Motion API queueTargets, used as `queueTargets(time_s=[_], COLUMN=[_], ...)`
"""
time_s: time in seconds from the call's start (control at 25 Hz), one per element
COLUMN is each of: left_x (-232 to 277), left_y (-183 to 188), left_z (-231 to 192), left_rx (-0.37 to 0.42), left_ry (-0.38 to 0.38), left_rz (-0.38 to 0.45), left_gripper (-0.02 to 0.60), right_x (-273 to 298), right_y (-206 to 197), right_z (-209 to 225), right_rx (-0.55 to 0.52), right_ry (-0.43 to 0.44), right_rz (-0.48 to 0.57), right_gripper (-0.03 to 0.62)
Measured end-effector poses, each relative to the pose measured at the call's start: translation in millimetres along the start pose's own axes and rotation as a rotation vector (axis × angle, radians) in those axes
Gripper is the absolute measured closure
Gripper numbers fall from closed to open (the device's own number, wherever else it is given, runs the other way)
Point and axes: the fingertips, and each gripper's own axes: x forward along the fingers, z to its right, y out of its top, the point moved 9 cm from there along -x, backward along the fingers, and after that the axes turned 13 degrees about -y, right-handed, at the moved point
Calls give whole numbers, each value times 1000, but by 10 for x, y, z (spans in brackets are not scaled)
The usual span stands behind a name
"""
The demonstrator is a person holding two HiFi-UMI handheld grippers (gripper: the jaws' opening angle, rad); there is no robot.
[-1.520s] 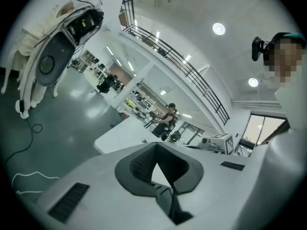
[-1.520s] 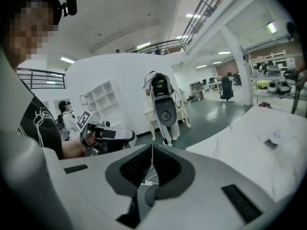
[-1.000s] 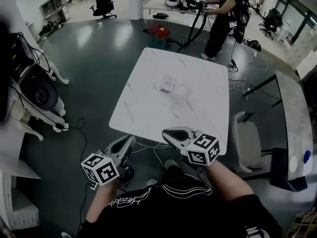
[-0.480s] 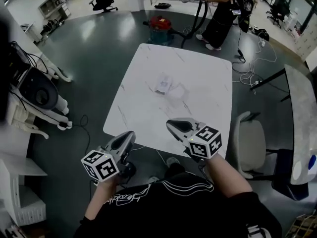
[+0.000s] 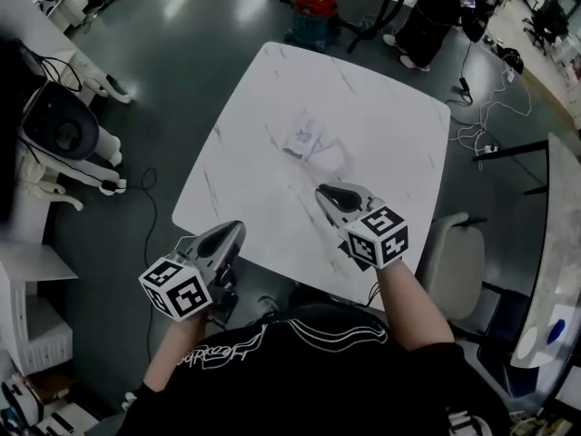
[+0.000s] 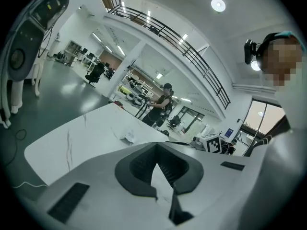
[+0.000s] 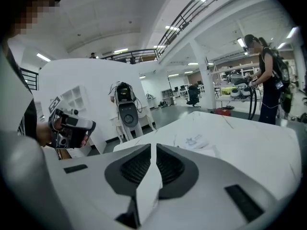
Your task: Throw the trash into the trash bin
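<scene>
A crumpled white paper scrap [image 5: 303,137] lies near the middle of the white marble table [image 5: 390,125], with a clear plastic wrapper [image 5: 332,160] just beside it. My right gripper [image 5: 325,192] hovers over the table's near part, shut and empty, pointing at the wrapper a short way ahead. My left gripper [image 5: 234,229] hangs at the table's near-left edge, shut and empty. The paper scrap [image 6: 129,137] shows beyond the left gripper [image 6: 155,146], and the paper scrap [image 7: 196,140] lies ahead of the right gripper [image 7: 153,145]. No trash bin is in view.
A white chair [image 5: 454,262] stands at the table's right side. A white machine [image 5: 59,125] with cables sits on the floor at the left. A person [image 5: 445,7] with a hose and a red canister [image 5: 311,12] are beyond the table. Another table [image 5: 554,243] is at far right.
Both grippers have moved forward toward the table. The right one has crossed the near edge and now hangs over the tabletop, closer to the trash. Both stay shut.
</scene>
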Motion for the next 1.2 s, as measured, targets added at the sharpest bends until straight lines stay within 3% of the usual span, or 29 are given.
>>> queueTargets(time_s=[0.16,0.28,0.44,0.72,1.04,1.2], left_x=[84,101,125,131,5,-119], left_y=[25,1,-55,-130,-158,-215], left_z=[-136,-232,-323,-418,-434,-410], left_rx=[-27,-48,-83,-110,-115,-125], left_ry=[31,53,77,83,100,117], left_rz=[6,8,8,16,31,41], left_gripper=[577,577,577,577,577,577], right_x=[309,533,788,1024,1126,1147], right_y=[-53,-136,-283,-457,-503,-520], right_z=[164,205,247,288,234,226], right_rx=[-31,-64,-122,-135,-285,-376], right_ry=[-23,-40,-83,-128,-219,-263], right_rz=[-44,-83,-148,-206,-259,-285], right_gripper=[551,484,467,468,470,523])
